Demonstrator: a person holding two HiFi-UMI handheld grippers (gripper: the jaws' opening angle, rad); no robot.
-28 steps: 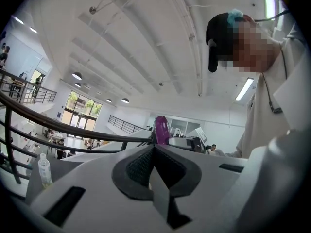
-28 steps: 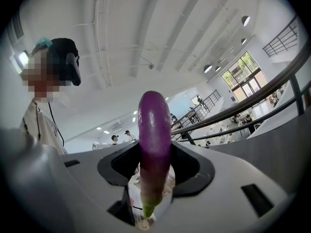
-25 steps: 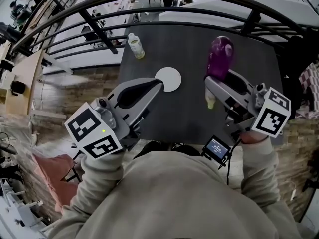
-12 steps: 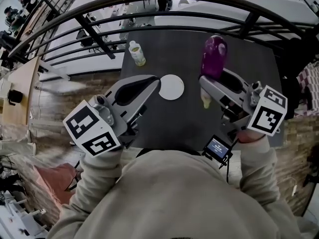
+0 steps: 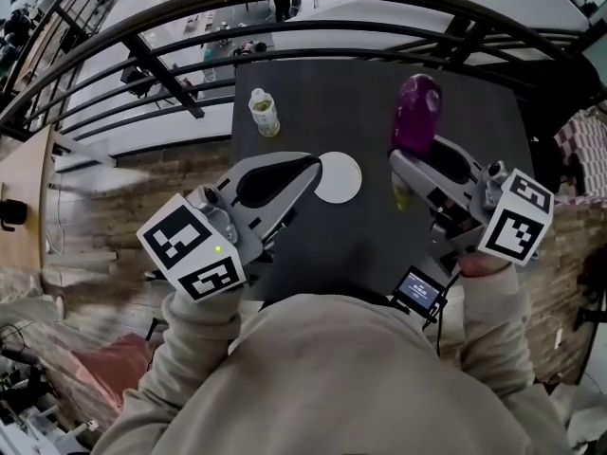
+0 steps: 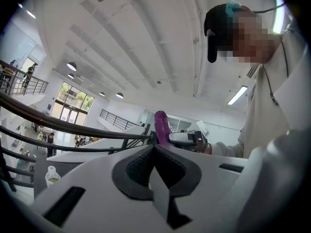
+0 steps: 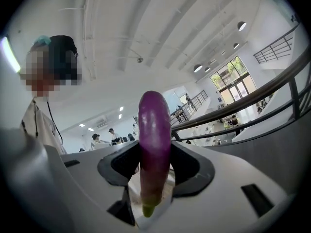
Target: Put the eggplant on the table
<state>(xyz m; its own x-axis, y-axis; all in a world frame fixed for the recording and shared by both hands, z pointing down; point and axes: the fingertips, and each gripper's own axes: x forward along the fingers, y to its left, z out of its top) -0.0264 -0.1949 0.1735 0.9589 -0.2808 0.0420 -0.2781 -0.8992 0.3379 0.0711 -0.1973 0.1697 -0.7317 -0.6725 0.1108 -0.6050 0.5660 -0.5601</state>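
Carry step: right hand-held gripper point(image 5: 409, 165) clenched on eggplant point(image 5: 417, 112), upright, held over counter's point(image 5: 360, 240) right side. Left hand-held gripper point(image 5: 309, 166) pinched together, empty. Next, prob.: lower, lay flat, release.

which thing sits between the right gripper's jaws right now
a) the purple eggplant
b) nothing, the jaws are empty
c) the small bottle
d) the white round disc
a: the right gripper view shows the purple eggplant upright between the pads of the right gripper, green stem end down, while the small bottle and the white disc sit on the dark table.
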